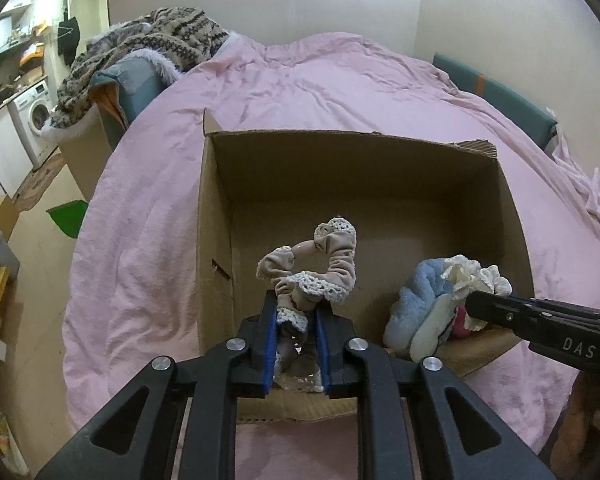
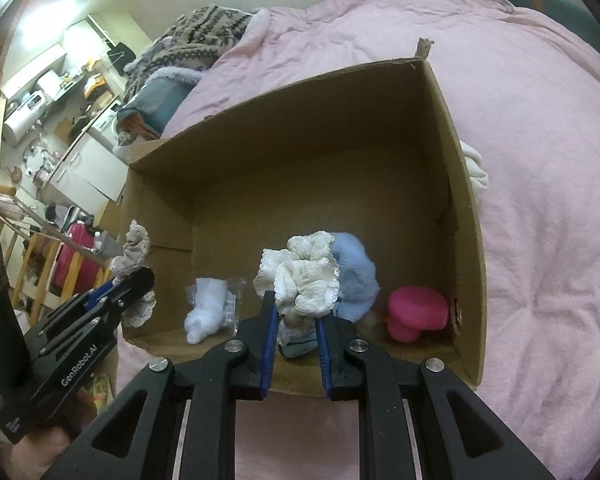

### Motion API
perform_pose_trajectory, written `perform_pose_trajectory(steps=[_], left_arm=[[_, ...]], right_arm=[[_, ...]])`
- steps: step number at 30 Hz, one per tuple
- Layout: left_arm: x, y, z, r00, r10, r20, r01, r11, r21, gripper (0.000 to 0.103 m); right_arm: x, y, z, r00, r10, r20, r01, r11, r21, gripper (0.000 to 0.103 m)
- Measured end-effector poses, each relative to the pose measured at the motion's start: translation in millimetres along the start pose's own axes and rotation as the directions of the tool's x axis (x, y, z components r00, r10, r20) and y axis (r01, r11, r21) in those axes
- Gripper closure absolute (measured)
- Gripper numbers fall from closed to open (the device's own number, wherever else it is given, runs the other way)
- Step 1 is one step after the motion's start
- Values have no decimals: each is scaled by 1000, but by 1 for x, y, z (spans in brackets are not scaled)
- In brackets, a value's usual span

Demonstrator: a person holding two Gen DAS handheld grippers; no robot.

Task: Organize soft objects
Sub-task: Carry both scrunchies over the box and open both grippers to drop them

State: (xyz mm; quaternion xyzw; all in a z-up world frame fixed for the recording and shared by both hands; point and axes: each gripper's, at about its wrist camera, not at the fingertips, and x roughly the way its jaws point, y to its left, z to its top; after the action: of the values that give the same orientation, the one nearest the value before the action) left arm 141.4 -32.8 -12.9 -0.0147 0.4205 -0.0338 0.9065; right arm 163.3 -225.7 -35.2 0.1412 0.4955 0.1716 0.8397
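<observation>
An open cardboard box [image 1: 380, 168] sits on the pink bed; it also shows in the right wrist view [image 2: 284, 128]. My left gripper [image 1: 297, 314] is shut on a beige lace-trimmed scrunchie [image 1: 320, 264] held over the box's near left part. My right gripper [image 2: 297, 316] is shut on a cream ruffled scrunchie [image 2: 304, 276] above the box floor. On the floor lie a fluffy blue item [image 2: 356, 276], a pink soft item [image 2: 418, 312] and a white item in clear wrap [image 2: 210, 308]. The right gripper [image 1: 476, 300] enters the left wrist view from the right; the left gripper [image 2: 134, 280] shows in the right wrist view.
A pink duvet [image 1: 340, 80] covers the bed. A patterned knit garment [image 1: 152, 44] lies at the bed's far left. A cream cloth [image 2: 474, 168] lies outside the box's right wall. A washing machine [image 1: 34, 116] and cluttered floor are to the left.
</observation>
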Motion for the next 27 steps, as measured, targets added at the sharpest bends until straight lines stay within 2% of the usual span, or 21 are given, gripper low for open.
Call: perform_pose_trajectory(steps=[7,10,12,14,20,23,24,25,26,27], left_arm=[[6,5,-1,999,-15,-33,14,999,-35,82],[5,6,-1,1000,-8,-29,7,999,-41,69],[2,6,1,1000,3,-12,-4,999,-39,53],[-1,5,1,1000,3,8,-3,999,-36,47],[-2,1,1,1000,8,7,-8,1000,-14,42],[-4,1,2,1000,13,14,-13,1000,-13,42],[-5,1,2,1000,17,19,-16,1000,-16,42],[-6,2,3,1000,16,20,-15,1000,-19,42],[-7,3,3,1000,10,21,-9,1000,-23,42],[-8,4,4,1000,7,23,-6,1000,-29,42]], right_arm=[[4,4,-1,1000,2,-13,-2,1000,-13,84],[4,2,-2,1000,1,-18,-1,1000,-6,84],[4,1,-2,1000,2,-17,-1,1000,2,83],[3,-1,-3,1000,3,-14,-2,1000,11,83],[3,-4,-1,1000,7,-10,-7,1000,25,79],[0,-6,-1,1000,8,0,-8,1000,30,71],[-1,-6,-2,1000,13,6,-13,999,34,62],[-3,-7,-1,1000,19,13,-20,999,39,43],[-5,-7,-1,999,23,26,-24,999,45,37],[-8,-8,-1,999,25,45,-27,998,49,36]])
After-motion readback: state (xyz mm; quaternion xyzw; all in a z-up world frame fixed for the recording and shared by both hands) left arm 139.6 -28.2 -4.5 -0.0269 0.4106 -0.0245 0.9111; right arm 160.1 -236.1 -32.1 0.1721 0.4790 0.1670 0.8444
